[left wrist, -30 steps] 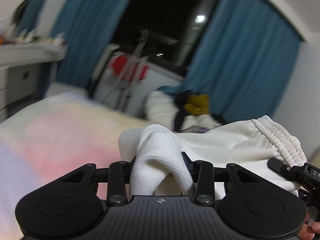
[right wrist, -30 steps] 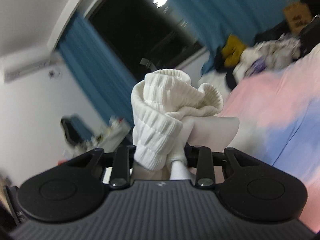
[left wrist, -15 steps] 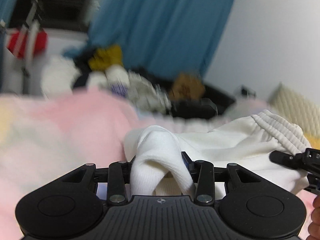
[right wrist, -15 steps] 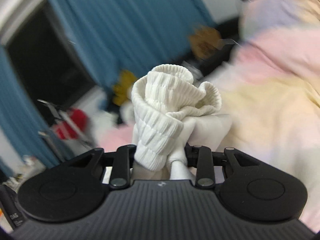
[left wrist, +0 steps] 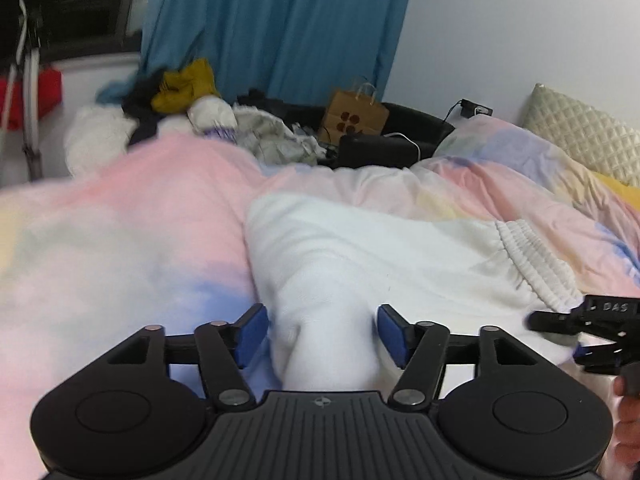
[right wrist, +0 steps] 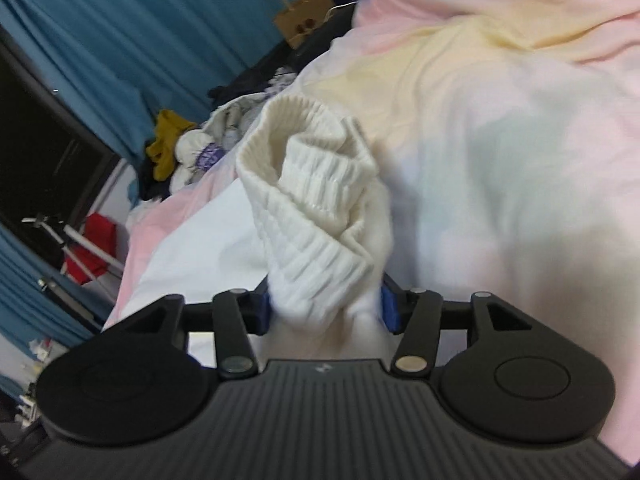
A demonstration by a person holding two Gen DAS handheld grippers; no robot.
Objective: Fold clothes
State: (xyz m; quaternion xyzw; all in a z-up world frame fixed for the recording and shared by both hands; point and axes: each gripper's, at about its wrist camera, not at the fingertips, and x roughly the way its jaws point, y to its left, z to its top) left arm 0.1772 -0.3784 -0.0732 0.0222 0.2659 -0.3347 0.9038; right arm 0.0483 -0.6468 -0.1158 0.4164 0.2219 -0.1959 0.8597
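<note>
I use the white garment (left wrist: 360,256) as my landmark; it lies spread on the pastel duvet (left wrist: 120,216) of the bed, with its ribbed waistband (left wrist: 536,256) at the right end.

My left tongs (left wrist: 318,334) stand wide open at the near edge of the garment. A fold of the white cloth rises between the two blue pads (left wrist: 250,330), but the pads are apart from it and do not press it.

My right tongs (right wrist: 326,306) are nearly closed and they hold a bunch of the same garment (right wrist: 312,216), the ribbed band part, which stands up above the pads in a thick roll. In the left view these tongs appear at the right end of the garment, just beside the waistband.

Behind the garment, past the far edge of the bed, there is a brown paper bag (left wrist: 354,118), a heap of clothes (left wrist: 188,112) and a blue curtain (left wrist: 280,24).
</note>
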